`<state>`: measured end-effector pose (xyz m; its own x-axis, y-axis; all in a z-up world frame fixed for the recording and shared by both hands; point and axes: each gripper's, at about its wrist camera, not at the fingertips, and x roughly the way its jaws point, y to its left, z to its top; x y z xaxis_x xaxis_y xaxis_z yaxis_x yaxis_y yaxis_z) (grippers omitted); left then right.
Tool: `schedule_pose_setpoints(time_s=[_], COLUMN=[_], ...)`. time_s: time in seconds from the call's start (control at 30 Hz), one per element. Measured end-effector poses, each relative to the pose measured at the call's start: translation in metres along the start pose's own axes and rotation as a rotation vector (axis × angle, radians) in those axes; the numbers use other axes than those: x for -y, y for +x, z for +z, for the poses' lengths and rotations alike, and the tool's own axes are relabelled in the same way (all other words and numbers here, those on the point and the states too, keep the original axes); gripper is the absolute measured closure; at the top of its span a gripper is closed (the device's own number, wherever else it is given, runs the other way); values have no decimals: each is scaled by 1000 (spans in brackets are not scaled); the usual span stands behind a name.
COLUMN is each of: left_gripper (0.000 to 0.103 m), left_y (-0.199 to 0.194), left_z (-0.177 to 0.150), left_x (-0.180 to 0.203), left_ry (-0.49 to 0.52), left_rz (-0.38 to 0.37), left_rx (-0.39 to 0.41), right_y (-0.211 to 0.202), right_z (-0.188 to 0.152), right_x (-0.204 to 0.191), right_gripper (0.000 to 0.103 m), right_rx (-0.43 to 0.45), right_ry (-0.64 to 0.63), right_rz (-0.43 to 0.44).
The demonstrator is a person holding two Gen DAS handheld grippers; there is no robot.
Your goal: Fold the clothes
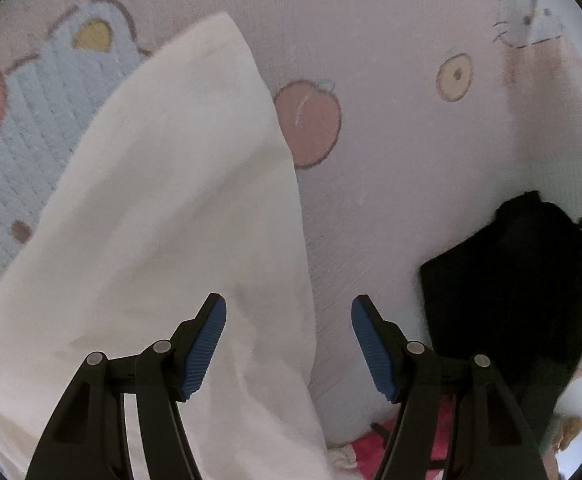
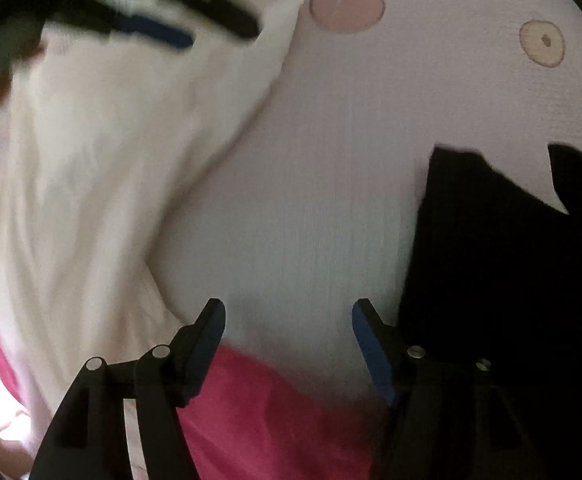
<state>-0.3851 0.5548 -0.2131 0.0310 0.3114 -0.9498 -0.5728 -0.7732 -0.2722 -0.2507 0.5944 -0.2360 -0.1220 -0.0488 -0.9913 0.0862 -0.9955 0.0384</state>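
A white garment point(image 1: 163, 216) lies spread on a pink cartoon-print sheet point(image 1: 391, 152). My left gripper point(image 1: 289, 312) hangs open over the garment's right edge, nothing between its blue pads. In the right wrist view the same white garment point(image 2: 103, 168) fills the left side, blurred. My right gripper point(image 2: 289, 316) stands open above bare sheet point(image 2: 311, 208), its jaws empty. The left gripper point(image 2: 171, 28) shows at the top of that view, over the white cloth. A pink-red garment point(image 2: 275, 412) lies under the right gripper's near side.
A folded black garment point(image 1: 519, 288) lies to the right, also seen as a black garment point(image 2: 511, 280) in the right wrist view. The pink-red garment point(image 1: 371, 444) peeks out at the bottom of the left view. The sheet carries fruit and cat prints.
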Motion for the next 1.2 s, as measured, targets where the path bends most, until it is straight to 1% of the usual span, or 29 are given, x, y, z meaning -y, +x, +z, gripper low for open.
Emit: schedule_pose_setpoints(time_s=[0.07,0.13,0.27,0.37,0.43,0.47,0.5,0.53,0.63,0.7,0.77,0.87,1.0,1.1,1.17,1.2], left_gripper=[40,40,40,41,57,74,82,84,88,93,94,95,96,96,96,96], left_y=[4,12,20,23,26,27,29,30,27,23,18,10,4,3,2,0], left_z=[-9,-10,-11,-13,-16,-17,-19,-21,-23,-22,-20,-17,-19,-25,-29,-31], left_x=[3,12,28,34,37,37,36,36,30,25,19,11,3,-5,-14,-19], left_ry=[10,47,139,214,261,282,296,310,311,297,278,252,250,254,237,229], left_rz=[9,48,136,208,253,272,293,311,300,286,274,261,263,270,258,251], left_rx=[-21,-36,-27,-2,6,4,-1,-5,9,15,23,42,47,48,47,49], right_y=[-3,-7,-12,-14,-11,-9,-7,-5,1,1,-1,-7,-10,-13,-13,-14], right_z=[-5,-9,-8,-6,-6,-6,-7,-8,-10,-10,-12,-16,-20,-18,-15,-13], right_x=[-5,-10,-17,-24,-32,-36,-40,-43,-47,-44,-40,-37,-40,-38,-38,-38], right_gripper=[38,38,38,38,38,38,38,38,38,38,38,38,38,38,38,38], right_rx=[-11,-20,-5,7,16,20,23,26,38,45,54,72,89,96,89,87], right_ry=[-38,-75,-100,-122,-154,-175,-197,-219,-248,-228,-208,-208,-246,-231,-211,-211], right_rz=[-32,-63,-55,-42,-33,-32,-38,-45,-67,-53,-36,-2,-5,9,41,40])
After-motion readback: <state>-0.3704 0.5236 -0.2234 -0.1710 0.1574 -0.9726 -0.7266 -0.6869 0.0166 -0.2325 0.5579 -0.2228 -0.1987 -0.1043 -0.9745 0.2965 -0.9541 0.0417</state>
